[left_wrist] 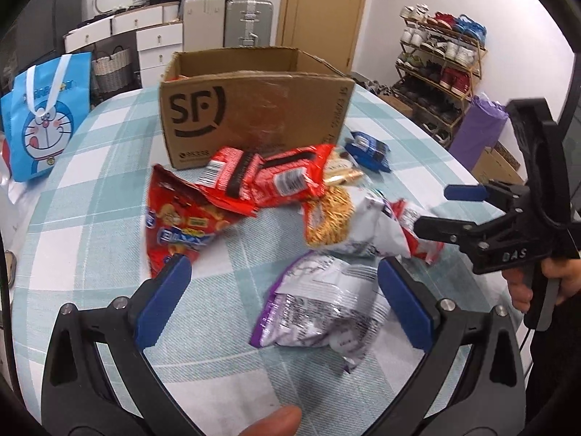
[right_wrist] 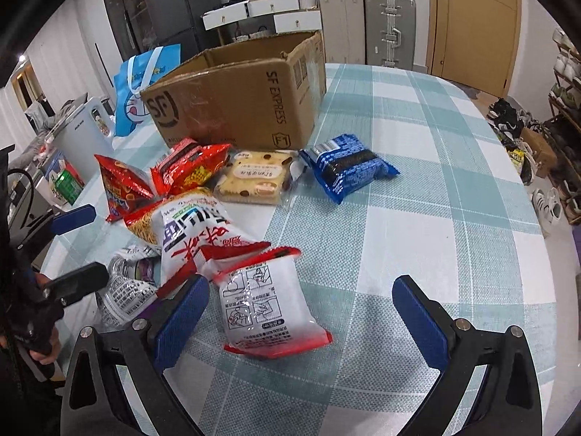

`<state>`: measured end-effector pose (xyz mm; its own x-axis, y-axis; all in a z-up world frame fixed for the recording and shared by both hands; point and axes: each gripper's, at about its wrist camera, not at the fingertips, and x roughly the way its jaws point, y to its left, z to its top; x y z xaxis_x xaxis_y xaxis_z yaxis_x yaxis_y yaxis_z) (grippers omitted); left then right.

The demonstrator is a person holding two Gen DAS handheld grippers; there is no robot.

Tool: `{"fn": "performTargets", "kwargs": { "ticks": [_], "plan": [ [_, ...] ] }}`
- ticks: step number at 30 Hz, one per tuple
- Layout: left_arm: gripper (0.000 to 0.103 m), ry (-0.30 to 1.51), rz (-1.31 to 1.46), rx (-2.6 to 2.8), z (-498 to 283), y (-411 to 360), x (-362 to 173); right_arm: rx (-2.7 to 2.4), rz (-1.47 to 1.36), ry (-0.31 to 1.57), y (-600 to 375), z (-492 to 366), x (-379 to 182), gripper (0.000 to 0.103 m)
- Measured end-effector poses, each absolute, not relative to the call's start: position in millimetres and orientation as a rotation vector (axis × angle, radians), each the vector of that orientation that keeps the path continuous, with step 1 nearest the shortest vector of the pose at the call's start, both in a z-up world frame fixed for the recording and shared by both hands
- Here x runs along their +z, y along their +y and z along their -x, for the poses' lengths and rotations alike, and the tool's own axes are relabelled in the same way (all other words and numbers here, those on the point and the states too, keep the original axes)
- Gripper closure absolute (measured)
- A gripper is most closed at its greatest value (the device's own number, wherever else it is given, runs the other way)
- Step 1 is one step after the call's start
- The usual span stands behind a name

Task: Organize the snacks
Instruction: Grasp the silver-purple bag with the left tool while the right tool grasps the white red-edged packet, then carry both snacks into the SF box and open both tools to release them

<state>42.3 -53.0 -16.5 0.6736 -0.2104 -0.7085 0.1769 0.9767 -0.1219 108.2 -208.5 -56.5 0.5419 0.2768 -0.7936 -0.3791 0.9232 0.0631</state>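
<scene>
1. between the spread pads of the left claw (left_wrist: 283, 305), a purple-and-silver snack bag (left_wrist: 319, 312) is lying on the checked surface (left_wrist: 90, 218).
2. it is looking light, crinkly and slippery; pinching its flat sealed edge seems safest.
3. the right claw (right_wrist: 297, 312) is gaping over a red-and-white packet (right_wrist: 268, 309).
4. the cardboard box (left_wrist: 254, 116) is waiting open behind.

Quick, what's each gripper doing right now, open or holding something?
Left gripper: open, empty, over the purple packet.
Right gripper: open, empty, over the white-and-red packet.
</scene>
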Motion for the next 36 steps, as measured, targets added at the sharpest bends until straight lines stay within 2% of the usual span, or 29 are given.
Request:
{"fn": "performTargets", "kwargs": {
  "ticks": [4, 7, 11, 16, 21, 24, 31, 35, 36],
  "plan": [
    [0.001, 0.825, 0.023, -0.239, -42.2, -63.2, -23.5, 0.416, 0.142, 0.936, -204.6, -106.4, -60.1, 0.001],
    [0.001, 0.84, 0.022, -0.258, -42.8, -67.2, -27.9, 0.431, 0.155, 0.948, -201.3, -105.1, -64.2, 0.004],
    [0.001, 0.861, 0.007, -0.27, -43.8, -70.3, -32.8, 0.447, 0.176, 0.968, -197.5, -104.8, -70.4, 0.022],
    [0.001, 0.895, 0.018, -0.289, -45.8, -71.3, -41.7, 0.471, 0.2, 0.958, -193.8, -101.9, -70.4, 0.029],
    [0.001, 0.922, 0.034, -0.304, -50.2, -74.0, -48.6, 0.485, 0.227, 0.943, -190.4, -98.7, -69.9, 0.048],
    [0.002, 0.927, 0.021, -0.306, -50.8, -77.7, -50.0, 0.491, 0.231, 0.936, -189.9, -97.6, -70.2, 0.052],
    [0.017, 0.932, -0.014, -0.327, -53.8, -87.3, -54.6, 0.501, 0.247, 0.925, -187.9, -94.7, -70.1, 0.054],
    [0.034, 0.917, -0.023, -0.328, -52.9, -88.8, -54.3, 0.519, 0.253, 0.914, -188.4, -92.0, -67.3, 0.058],
    [0.035, 0.915, -0.017, -0.33, -52.4, -87.8, -53.9, 0.524, 0.253, 0.911, -188.6, -91.2, -66.1, 0.058]
  ]
}}
